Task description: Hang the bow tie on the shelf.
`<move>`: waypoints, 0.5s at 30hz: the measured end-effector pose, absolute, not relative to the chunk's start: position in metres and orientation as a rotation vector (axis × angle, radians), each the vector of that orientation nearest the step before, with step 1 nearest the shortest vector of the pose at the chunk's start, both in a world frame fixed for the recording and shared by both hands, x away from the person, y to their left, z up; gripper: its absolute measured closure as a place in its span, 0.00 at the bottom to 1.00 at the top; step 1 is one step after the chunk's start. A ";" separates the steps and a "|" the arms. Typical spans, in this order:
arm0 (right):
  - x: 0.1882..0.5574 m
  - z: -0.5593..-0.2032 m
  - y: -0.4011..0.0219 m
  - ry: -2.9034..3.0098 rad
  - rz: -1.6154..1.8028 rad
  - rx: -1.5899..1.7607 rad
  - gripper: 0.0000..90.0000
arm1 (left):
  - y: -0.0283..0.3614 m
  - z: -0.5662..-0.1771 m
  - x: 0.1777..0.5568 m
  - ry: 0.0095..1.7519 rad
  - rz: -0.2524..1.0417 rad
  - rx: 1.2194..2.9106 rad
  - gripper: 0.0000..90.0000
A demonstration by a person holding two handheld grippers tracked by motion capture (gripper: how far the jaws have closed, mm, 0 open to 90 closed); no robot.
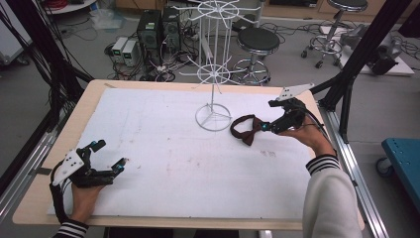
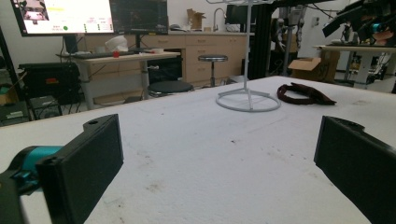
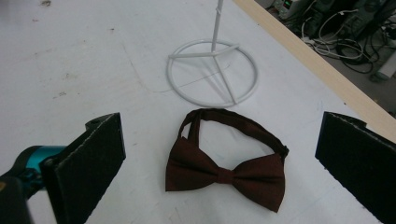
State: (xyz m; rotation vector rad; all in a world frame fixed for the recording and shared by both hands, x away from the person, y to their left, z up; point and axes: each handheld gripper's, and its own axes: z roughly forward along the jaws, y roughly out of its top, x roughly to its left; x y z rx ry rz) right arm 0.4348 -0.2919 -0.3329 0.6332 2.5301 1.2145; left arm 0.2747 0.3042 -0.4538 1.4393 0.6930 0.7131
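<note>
A dark red bow tie (image 1: 246, 130) with its neck strap looped lies flat on the white table sheet, just right of the white wire stand's ring base (image 1: 213, 118). In the right gripper view the bow tie (image 3: 224, 170) lies between and below the two wide-apart jaws of my right gripper (image 3: 224, 163), which hovers open over it without touching. In the high view my right gripper (image 1: 265, 125) points left at the tie. My left gripper (image 1: 110, 154) rests open near the table's front left; its own view shows the bow tie (image 2: 303, 93) and stand base (image 2: 248, 100) far off.
The white wire display stand (image 1: 215, 64) rises from the ring base with spoked tiers of hooks. The wooden table edge (image 1: 341, 148) runs close on the right. Stools, computers and cables sit on the floor beyond the far edge.
</note>
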 end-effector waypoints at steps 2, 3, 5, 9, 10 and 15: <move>0.437 -0.333 -0.291 2.536 1.209 0.622 0.01 | 0.304 -0.454 0.275 0.690 0.714 1.441 0.02; 0.442 -0.333 -0.289 2.561 1.184 0.603 0.01 | 0.304 -0.454 0.275 0.690 0.714 1.441 0.02; 0.447 -0.334 -0.288 2.583 1.166 0.588 0.01 | 0.304 -0.454 0.275 0.689 0.716 1.445 0.02; 0.453 -0.340 -0.284 2.623 1.126 0.536 0.01 | 0.304 -0.454 0.275 0.689 0.718 1.447 0.02; 0.454 -0.341 -0.283 2.642 1.110 0.532 0.01 | 0.304 -0.454 0.275 0.689 0.718 1.447 0.02; 0.460 -0.344 -0.279 2.669 1.069 0.500 0.01 | 0.304 -0.454 0.274 0.691 0.719 1.446 0.02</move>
